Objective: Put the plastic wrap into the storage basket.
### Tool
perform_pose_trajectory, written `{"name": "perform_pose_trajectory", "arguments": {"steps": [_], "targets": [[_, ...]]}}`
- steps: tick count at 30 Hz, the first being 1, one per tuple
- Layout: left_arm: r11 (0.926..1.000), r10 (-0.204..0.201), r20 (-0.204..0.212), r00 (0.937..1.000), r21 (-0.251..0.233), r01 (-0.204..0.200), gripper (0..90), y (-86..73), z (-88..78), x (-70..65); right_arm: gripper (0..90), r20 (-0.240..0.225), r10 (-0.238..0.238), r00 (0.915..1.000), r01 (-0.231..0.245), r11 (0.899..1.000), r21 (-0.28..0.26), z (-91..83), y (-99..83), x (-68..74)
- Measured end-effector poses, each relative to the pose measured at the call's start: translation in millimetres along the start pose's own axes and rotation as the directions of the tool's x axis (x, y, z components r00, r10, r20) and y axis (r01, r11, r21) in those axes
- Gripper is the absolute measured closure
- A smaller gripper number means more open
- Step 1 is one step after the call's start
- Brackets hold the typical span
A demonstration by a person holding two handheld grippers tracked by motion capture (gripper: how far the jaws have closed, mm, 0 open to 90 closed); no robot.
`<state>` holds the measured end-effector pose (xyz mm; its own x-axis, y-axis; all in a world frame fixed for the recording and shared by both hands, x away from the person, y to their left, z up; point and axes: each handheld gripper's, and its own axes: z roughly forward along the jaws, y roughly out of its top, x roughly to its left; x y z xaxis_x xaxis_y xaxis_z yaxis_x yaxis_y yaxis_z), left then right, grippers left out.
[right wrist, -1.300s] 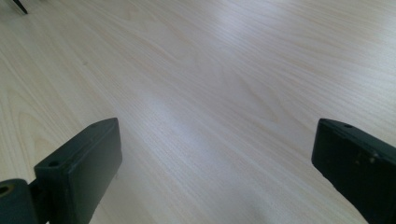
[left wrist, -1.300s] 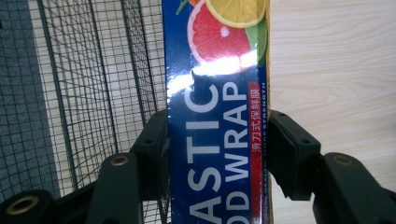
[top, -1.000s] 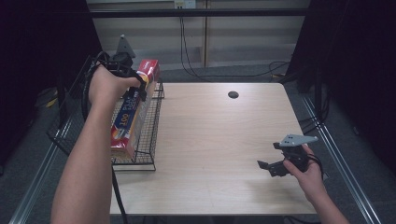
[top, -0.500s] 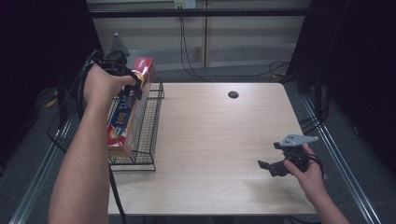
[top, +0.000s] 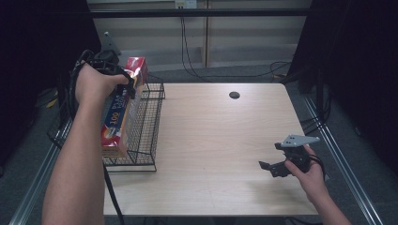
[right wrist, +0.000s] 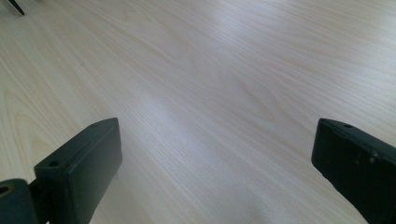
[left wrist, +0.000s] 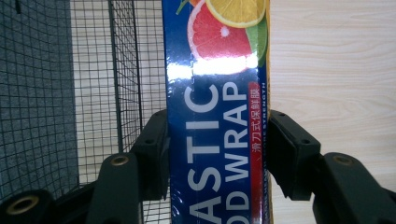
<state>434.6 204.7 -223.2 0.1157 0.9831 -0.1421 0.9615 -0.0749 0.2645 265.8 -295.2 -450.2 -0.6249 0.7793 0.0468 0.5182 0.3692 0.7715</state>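
Right gripper (top: pixel 273 168): held low over the near right part of the table (top: pixel 220 140); jaws spread wide with nothing between them; bare wood grain is seen between them in the right gripper view (right wrist: pixel 212 154).
Right hand (top: pixel 307 171): wrapped around the gripper body, entering from the bottom right edge.
Left forearm: raised along the left side of the table, reaching forward.
Wire basket (top: pixel 141 136): black mesh, set on the left edge of the table; seen behind the box in the left gripper view (left wrist: pixel 93 84).
Plastic wrap box (top: pixel 123 112): long, blue and red with citrus print; held tilted, lower end down by the basket, upper end raised; whether it touches the mesh cannot be told.
Left gripper (top: pixel 129 82): jaws pinched on the box's two long sides (left wrist: pixel 217 158) near its upper end.
Table hole (top: pixel 234 95): dark round opening at the far centre.
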Motion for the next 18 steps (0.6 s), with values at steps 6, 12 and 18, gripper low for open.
{"name": "perform_pose_trajectory", "arguments": {"steps": [6, 12, 18], "targets": [[0.9999, -0.015, -0.001, 0.9999, -0.004, 0.015, 46.0, -1.1, -2.8, 6.7, 1.7, 0.0, 0.006, 1.0, -0.006, 1.0, 0.0, -0.3, 0.0, -0.3], [0.9995, -0.029, -0.008, 0.9995, -0.012, 0.029, 46.0, -1.6, -6.8, 12.8, 1.7, -0.001, 0.006, 1.0, -0.006, 1.0, 0.001, 0.0, 0.1, -0.2], [0.9995, -0.031, -0.013, 0.9994, -0.009, 0.031, 46.0, -1.4, -8.4, 18.8, 1.6, 0.002, 0.004, 1.0, -0.004, 1.0, -0.001, 0.3, 0.1, -0.4]]}}
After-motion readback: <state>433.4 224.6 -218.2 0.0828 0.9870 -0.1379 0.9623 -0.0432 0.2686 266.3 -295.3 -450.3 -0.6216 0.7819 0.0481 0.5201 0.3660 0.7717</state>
